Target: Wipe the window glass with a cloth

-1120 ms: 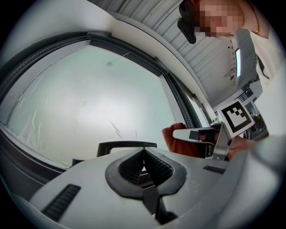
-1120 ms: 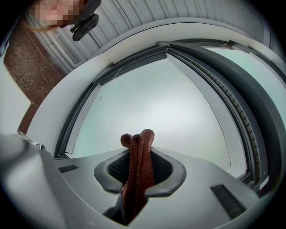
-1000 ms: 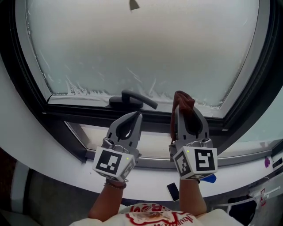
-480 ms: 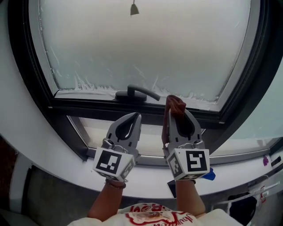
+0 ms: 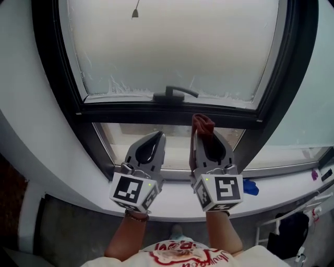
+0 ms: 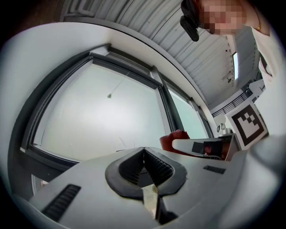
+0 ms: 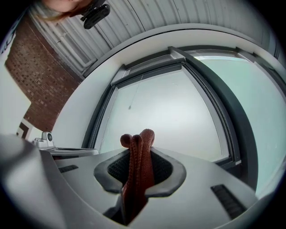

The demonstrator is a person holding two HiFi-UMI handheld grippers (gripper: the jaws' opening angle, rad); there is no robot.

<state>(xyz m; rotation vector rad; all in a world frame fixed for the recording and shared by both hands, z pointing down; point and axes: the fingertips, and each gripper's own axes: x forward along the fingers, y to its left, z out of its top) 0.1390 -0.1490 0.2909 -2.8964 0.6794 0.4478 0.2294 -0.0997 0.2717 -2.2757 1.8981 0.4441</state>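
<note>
A frosted window glass (image 5: 177, 47) in a dark frame (image 5: 167, 113) fills the top of the head view, with a dark handle (image 5: 175, 94) at its lower edge. My right gripper (image 5: 202, 125) is shut on a folded rust-red cloth (image 5: 201, 123), whose fold pokes out past the tips just below the frame. In the right gripper view the cloth (image 7: 137, 165) stands pinched between the jaws of my right gripper (image 7: 139, 154), glass (image 7: 170, 116) behind. My left gripper (image 5: 158, 136) is shut and empty, level with the right one. In the left gripper view the left gripper (image 6: 144, 152) faces the glass (image 6: 103, 116).
A white sill (image 5: 172, 203) runs below the window, with a small blue object (image 5: 250, 186) on it at the right. A second pane (image 5: 313, 94) lies to the right of the frame. A thin cord end (image 5: 135, 12) hangs before the glass at the top.
The window has slid up and right in the head view. My right gripper with the cloth has drawn left and now sits below the frame instead of at the glass edge. The left gripper has barely moved.
</note>
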